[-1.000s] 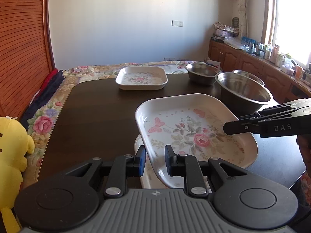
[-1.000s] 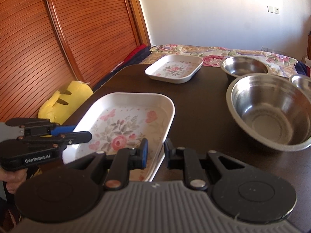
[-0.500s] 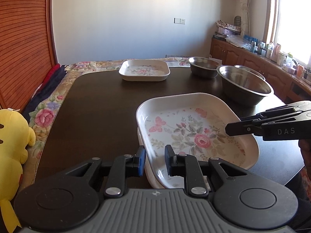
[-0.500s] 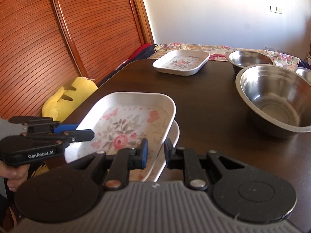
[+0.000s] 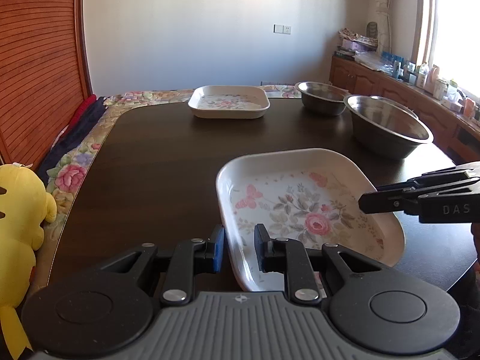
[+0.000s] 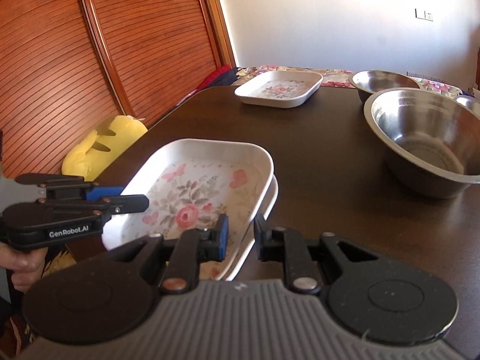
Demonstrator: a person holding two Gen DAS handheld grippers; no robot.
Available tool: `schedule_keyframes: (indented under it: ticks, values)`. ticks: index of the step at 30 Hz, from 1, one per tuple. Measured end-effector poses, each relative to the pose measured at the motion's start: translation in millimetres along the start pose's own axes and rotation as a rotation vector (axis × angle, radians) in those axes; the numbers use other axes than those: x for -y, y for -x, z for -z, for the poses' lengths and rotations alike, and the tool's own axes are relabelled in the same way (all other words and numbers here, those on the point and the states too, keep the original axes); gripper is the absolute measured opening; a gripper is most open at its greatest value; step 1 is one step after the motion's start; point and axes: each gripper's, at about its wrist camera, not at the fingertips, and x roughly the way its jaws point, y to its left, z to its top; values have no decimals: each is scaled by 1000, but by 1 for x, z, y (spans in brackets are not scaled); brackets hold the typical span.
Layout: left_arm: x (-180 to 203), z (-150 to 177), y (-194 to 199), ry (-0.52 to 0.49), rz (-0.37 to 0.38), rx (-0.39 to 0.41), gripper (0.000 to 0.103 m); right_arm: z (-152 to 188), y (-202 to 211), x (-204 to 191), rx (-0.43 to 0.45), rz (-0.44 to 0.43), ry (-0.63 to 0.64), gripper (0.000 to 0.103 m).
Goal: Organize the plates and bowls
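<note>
**Top plate held at both rims, over its twin**

My left gripper (image 5: 238, 247) is pinching the near left rim of the top plate (image 5: 303, 207), one pad outside the wall and one inside. My right gripper (image 6: 240, 240) does the same on the opposite rim. I read the two-sided hold as a way to keep the wide, shallow dish level; a single pinch on one edge would let it tip.

Under it sits a second plate (image 6: 271, 198) of the same shape, its rim showing just below the held one at the right edge. The upper plate looks nested into it or very nearly so; I cannot tell whether its full weight is down yet. In my judgement the stacking step is close to finished, and the next thing would be to release both rims once it rests square.

Further out, a third plate (image 5: 229, 105) lies alone at the far side of the table (image 5: 156, 162), well apart from this pair, so it remains to be gathered. To the right stand the steel bowls: a big bowl (image 5: 387, 129) nearest, a smaller bowl (image 5: 322, 97) behind it, and the rim of another bowl (image 6: 468, 102) just beyond. None is nested yet. A yellow plush (image 5: 18, 210) sits off the table's left edge, clear of the work.
</note>
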Motion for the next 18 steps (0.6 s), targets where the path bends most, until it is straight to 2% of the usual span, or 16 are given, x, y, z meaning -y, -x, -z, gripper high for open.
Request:
schedule_keyframes:
  ticks: [9, 18]
  values:
    - [-2, 1, 0, 3, 5, 8, 22, 1, 2, 3, 10, -7, -10, 23]
    - [-6, -7, 9, 14, -16, 42, 24, -4, 14, -1, 56, 15, 36, 23]
